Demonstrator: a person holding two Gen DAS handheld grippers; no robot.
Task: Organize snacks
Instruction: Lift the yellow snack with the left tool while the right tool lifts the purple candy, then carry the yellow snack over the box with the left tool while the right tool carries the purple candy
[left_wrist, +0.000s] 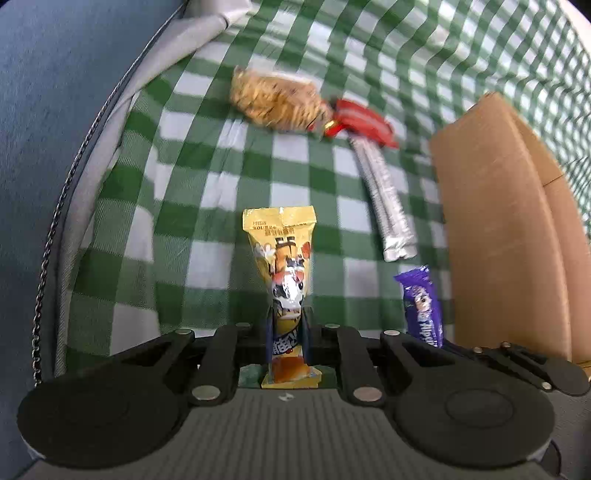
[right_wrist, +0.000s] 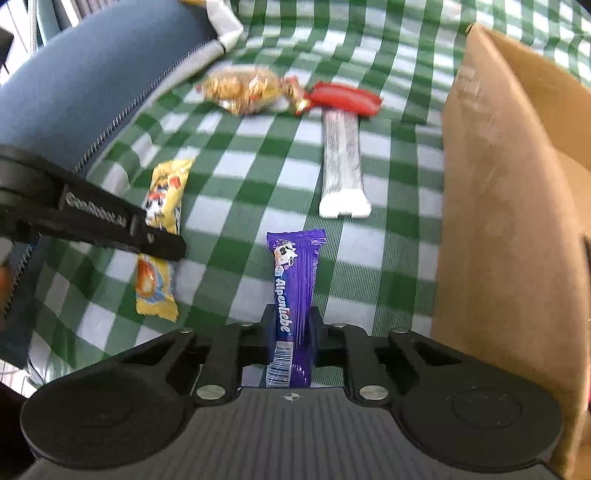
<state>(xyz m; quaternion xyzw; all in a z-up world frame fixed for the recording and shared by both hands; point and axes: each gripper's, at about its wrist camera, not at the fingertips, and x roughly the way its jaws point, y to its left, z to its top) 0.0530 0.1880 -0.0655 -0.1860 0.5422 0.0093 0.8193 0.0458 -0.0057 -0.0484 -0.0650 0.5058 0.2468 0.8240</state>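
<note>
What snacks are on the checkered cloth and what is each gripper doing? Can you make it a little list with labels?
left gripper: shut on yellow snack packet
right gripper: shut on purple Alpenliebe candy stick
loose snacks: clear bag of golden snacks, red packet, silver wrapper
surface: green and white checkered cloth
container: cardboard box, right of the snacks

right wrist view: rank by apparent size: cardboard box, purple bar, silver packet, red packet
1. Cardboard box, by far the largest.
2. Purple bar and silver packet: look alike; the bar is nearer the camera, so no ranking.
3. Red packet, smallest, though farthest away.
</note>
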